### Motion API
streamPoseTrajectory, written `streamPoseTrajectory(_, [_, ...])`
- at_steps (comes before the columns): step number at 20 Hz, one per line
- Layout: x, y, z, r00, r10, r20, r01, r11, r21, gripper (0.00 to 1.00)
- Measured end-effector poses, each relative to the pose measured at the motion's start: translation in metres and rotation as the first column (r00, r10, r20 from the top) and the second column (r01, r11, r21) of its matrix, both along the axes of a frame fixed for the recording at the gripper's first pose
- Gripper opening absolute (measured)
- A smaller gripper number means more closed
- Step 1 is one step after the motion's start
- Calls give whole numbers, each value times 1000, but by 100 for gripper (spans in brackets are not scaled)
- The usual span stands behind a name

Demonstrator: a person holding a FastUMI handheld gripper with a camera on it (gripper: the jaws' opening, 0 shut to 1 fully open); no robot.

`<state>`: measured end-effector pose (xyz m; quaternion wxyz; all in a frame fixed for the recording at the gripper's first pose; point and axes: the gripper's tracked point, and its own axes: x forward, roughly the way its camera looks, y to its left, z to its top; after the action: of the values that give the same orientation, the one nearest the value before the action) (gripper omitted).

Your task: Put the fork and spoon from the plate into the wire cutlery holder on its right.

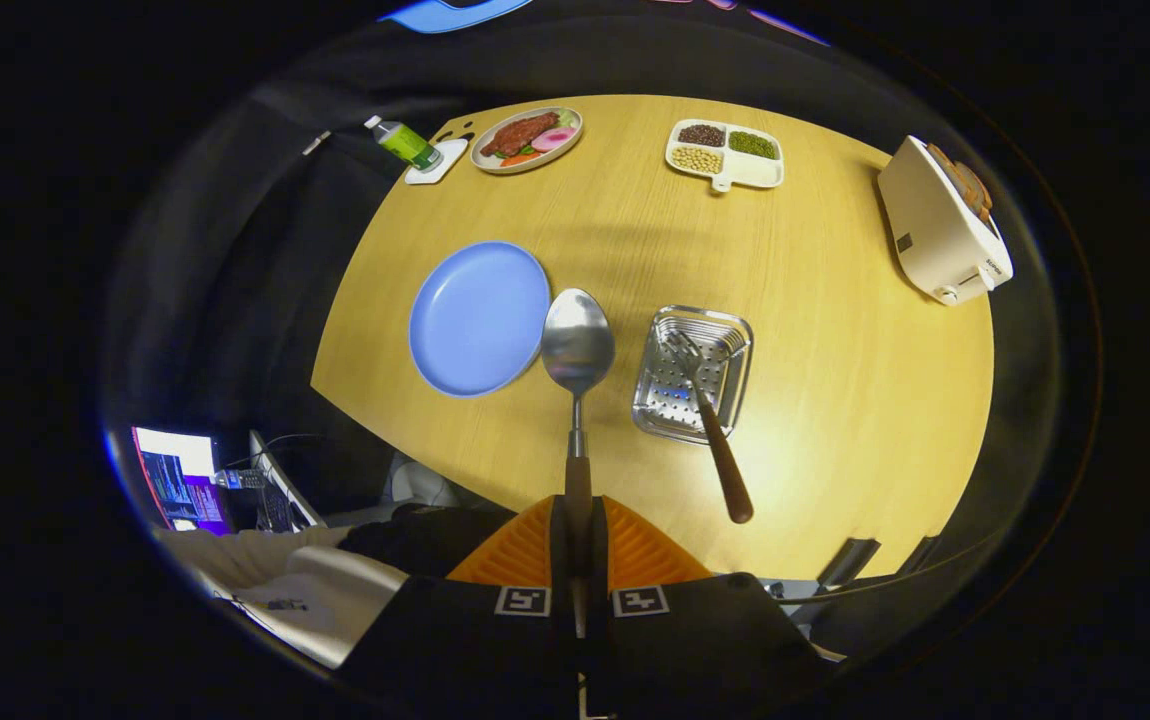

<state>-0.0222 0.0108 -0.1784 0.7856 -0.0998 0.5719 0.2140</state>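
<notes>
My gripper [577, 520] is shut on the wooden handle of the spoon [577, 350], high above the table. The spoon's metal bowl sticks out straight ahead of the fingers, between the blue plate [478, 318] and the metal cutlery holder [692, 372]. The blue plate lies bare on the wooden table, left of the spoon. The fork [707, 420] rests in the holder with its tines inside and its brown handle leaning out over the near rim.
At the table's [835, 400] far side sit a plate of food [526, 139], a divided dish of beans [725, 153] and a green bottle [403, 143] on a white coaster. A white toaster [943, 225] stands at the right. A screen [175, 478] glows beyond the left edge.
</notes>
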Motion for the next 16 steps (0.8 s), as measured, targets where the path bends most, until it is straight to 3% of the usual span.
streamPoseTrajectory(6, [18, -40, 13, 992, 30, -122, -47, 989, -138, 8])
streamPoseTrajectory(16, [47, -57, -11, 934, 80, -348, -197, 928, -315, 8])
